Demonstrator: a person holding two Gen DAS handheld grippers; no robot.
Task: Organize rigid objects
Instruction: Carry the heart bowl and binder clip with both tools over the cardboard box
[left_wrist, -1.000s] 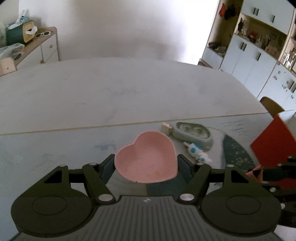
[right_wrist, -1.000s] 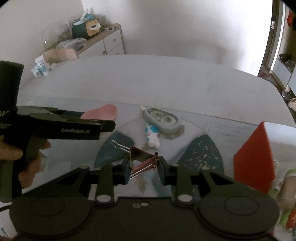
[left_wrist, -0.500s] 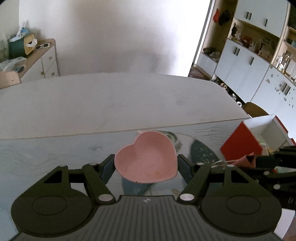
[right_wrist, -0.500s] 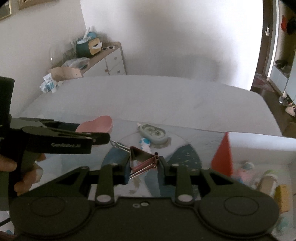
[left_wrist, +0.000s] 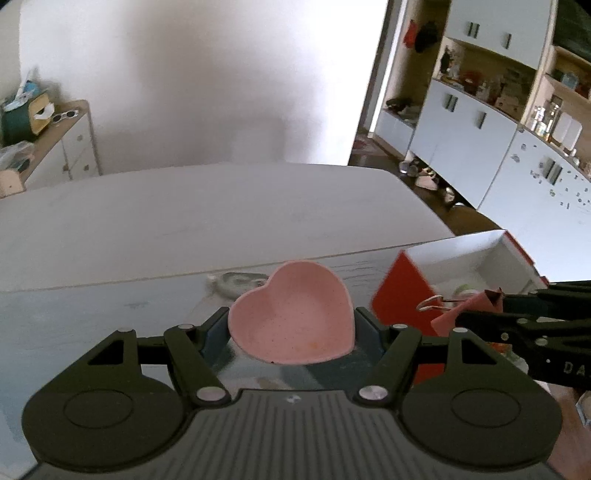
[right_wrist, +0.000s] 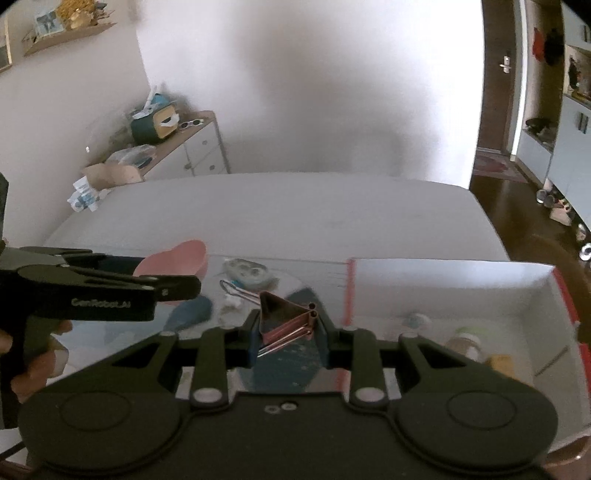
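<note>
A white table (right_wrist: 280, 210) with a red-and-white storage box (right_wrist: 443, 284) at its right end, already holding a few small items too blurred to name. Two pieces are mid-carry above it: the left gripper (left_wrist: 291, 325) pinches a pink heart-shaped dish (left_wrist: 291, 325), empty, while the right gripper (right_wrist: 290, 328) clamps a rose-gold binder clip (right_wrist: 286, 321). A correction-tape dispenser (right_wrist: 247, 271) and a small toy (right_wrist: 231, 304) remain on the table, apparently unsorted.

a white wall (left_wrist: 192, 74), a wooden dresser (right_wrist: 188, 147), white cabinets (left_wrist: 461, 125) and dark floor (right_wrist: 517, 210).
</note>
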